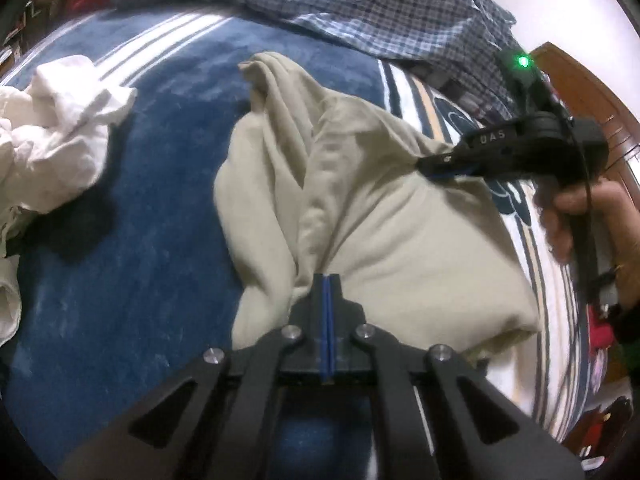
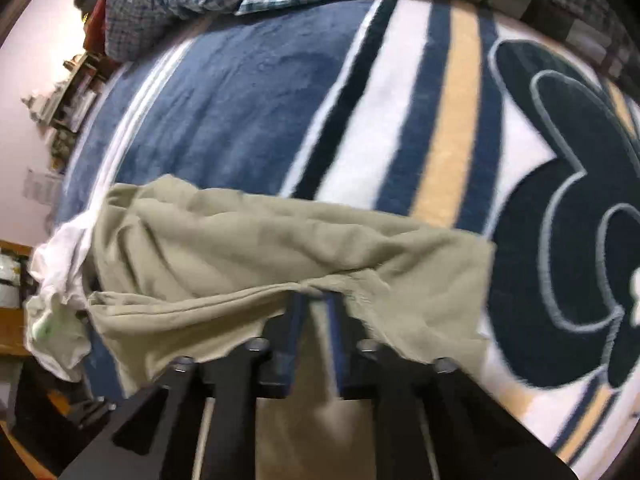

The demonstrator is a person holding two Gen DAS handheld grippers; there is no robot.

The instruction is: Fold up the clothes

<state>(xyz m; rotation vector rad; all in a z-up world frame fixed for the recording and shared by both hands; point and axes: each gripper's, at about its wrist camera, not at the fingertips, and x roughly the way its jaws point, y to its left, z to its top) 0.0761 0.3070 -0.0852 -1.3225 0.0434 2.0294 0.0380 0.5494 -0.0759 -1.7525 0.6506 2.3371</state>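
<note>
Left gripper [image 1: 328, 280]: your jaws are pressed together, empty.
Right gripper [image 2: 316, 300]: you pinch the beige garment [image 2: 248, 248] edge.

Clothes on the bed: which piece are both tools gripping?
The beige garment, pinched by both tools; the white clothes and checked shirt lie untouched.

Bed [image 2: 248, 92] covered by blue plush blanket [image 1: 132, 280] with white, navy and tan stripes and a dark emblem. Pale pinkish wall [image 2: 28, 60] behind, bearing cluttered shelf [image 2: 68, 92]. Brown wooden furniture [image 1: 588, 92] at bedside.
</note>
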